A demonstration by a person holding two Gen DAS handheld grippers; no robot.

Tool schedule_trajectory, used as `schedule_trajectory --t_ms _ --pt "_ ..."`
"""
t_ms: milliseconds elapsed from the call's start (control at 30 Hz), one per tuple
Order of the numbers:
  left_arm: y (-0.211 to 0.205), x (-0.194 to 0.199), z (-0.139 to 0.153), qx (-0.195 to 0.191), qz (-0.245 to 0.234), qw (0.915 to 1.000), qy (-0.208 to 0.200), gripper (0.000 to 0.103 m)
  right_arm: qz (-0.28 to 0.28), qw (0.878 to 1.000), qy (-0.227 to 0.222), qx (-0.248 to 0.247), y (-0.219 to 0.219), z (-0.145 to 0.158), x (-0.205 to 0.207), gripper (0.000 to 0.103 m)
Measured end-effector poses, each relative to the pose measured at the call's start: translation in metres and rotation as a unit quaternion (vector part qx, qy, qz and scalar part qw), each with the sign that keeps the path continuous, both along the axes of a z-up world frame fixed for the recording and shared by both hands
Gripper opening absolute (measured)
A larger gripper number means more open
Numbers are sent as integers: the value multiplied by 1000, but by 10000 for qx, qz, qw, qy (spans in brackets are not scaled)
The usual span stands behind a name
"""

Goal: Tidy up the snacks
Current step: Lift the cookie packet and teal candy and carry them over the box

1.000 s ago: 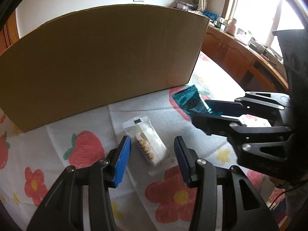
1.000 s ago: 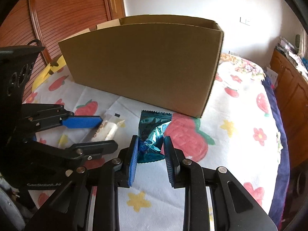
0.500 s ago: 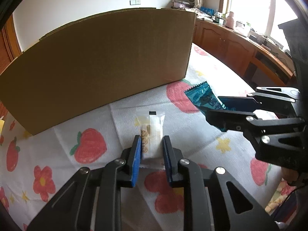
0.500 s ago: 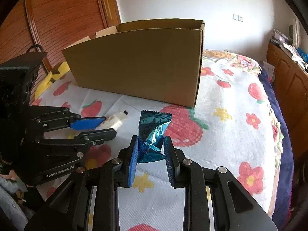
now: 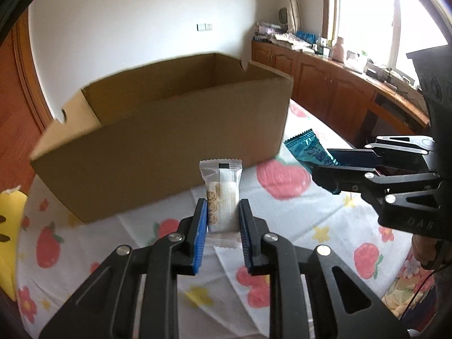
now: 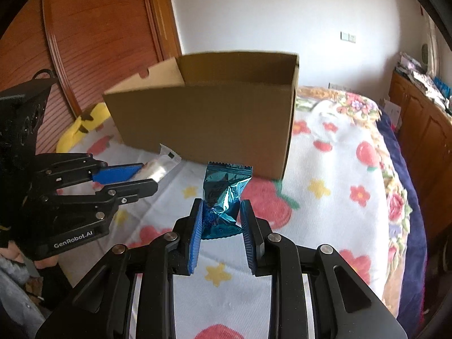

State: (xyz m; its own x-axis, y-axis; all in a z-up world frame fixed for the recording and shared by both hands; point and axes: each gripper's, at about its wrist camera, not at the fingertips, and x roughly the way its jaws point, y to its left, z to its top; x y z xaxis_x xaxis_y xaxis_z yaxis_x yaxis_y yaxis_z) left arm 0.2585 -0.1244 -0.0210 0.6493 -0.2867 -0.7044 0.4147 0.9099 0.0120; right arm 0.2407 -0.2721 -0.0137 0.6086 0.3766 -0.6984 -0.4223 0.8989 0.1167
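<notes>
My left gripper [image 5: 223, 212] is shut on a clear-and-white biscuit packet [image 5: 221, 195], lifted off the strawberry-print cloth [image 5: 282, 217] and held upright in front of the open cardboard box [image 5: 169, 141]. My right gripper [image 6: 221, 212] is shut on a crumpled teal foil snack packet [image 6: 223, 195], also raised off the cloth. In the left wrist view the teal packet [image 5: 308, 149] and the right gripper [image 5: 339, 166] show at the right, near the box's corner. In the right wrist view the left gripper [image 6: 141, 175] with the white packet [image 6: 161, 166] shows at the left, before the box [image 6: 209, 124].
The box stands on a bed, its open top now visible. A yellow plush toy [image 6: 84, 121] lies at the box's left end. Wooden cabinets [image 5: 339, 84] with clutter run along the right wall under a window. A wooden sliding door [image 6: 99, 36] stands behind the bed.
The left gripper closed on the white packet and lifted it off the cloth. The right gripper rose with the teal packet. Both views now look over the box's rim.
</notes>
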Motion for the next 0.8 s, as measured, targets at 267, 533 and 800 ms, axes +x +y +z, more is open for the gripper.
schedule_trajectory --t_ms 267,533,800 --pt "24 18 49 -56 57 9986 -518 20 215 9991 -373 -19 14 41 17 25" --pt "48 48 84 -112 133 9959 -886 20 400 9975 -587 52 33 69 48 25" --pt "75 86 80 -172 300 9955 -882 20 573 9962 -659 -62 60 69 82 25"
